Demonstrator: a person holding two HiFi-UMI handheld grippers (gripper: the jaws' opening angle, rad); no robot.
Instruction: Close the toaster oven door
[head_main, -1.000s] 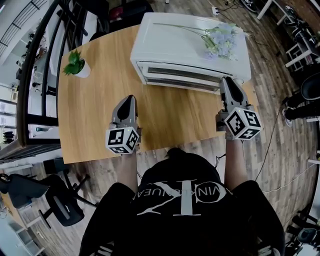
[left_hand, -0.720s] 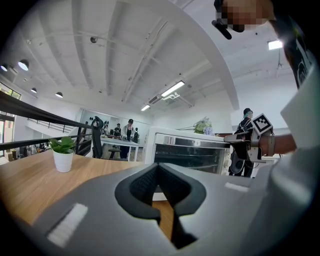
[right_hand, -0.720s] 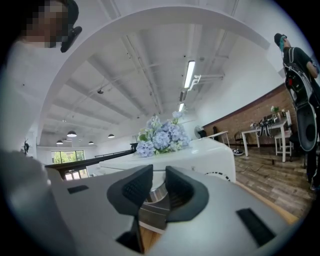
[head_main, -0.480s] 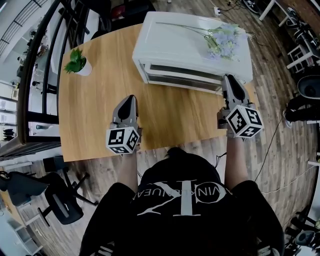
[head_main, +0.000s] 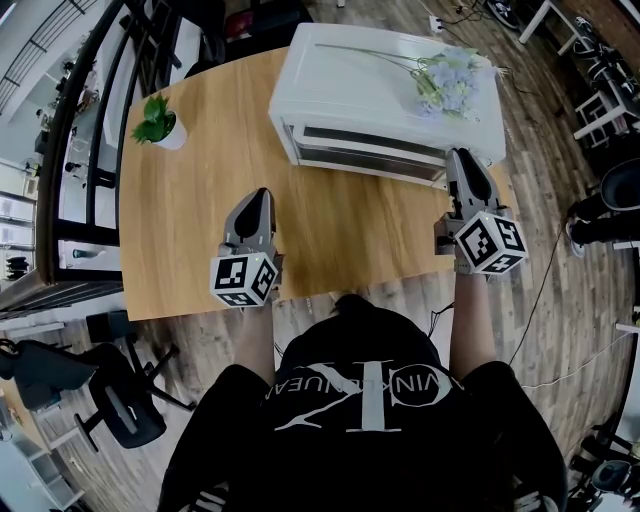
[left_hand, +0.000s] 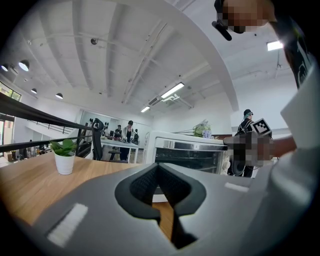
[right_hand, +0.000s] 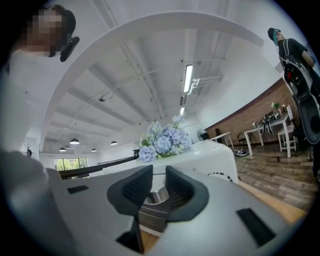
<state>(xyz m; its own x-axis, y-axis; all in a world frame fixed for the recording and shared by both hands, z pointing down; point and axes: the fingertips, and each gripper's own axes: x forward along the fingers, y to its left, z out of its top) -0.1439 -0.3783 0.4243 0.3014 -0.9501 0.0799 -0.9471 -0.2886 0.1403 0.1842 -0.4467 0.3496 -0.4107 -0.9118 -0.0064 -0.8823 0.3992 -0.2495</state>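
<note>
The white box-shaped toaster oven (head_main: 385, 95) sits at the 12 o'clock end of the pale wooden bench (head_main: 190, 230), with its glass door (head_main: 365, 150) facing the person. In the left gripper view the door (left_hand: 187, 159) stands upright against the oven front and looks shut, its chrome bar handle (left_hand: 192, 145) running along the top edge. The right tongs (head_main: 462, 155) point at 12 o'clock and reach the oven's front right corner, at the right end of the door. Their dark pads stand a narrow gap apart, and the handle (right_hand: 157, 195) shows in that gap just past the tips; I cannot tell whether they touch it. The left tongs (head_main: 260, 195) hover over bare bench, well apart from the oven, which lies toward their 1 o'clock. Their pads meet at the tip with nothing between them (left_hand: 158, 167). A spray of pale blue artificial flowers (head_main: 445, 85) lies on the oven top. A small green plant in a white pot (head_main: 155, 125) stands at the bench's 10 o'clock corner.
</note>
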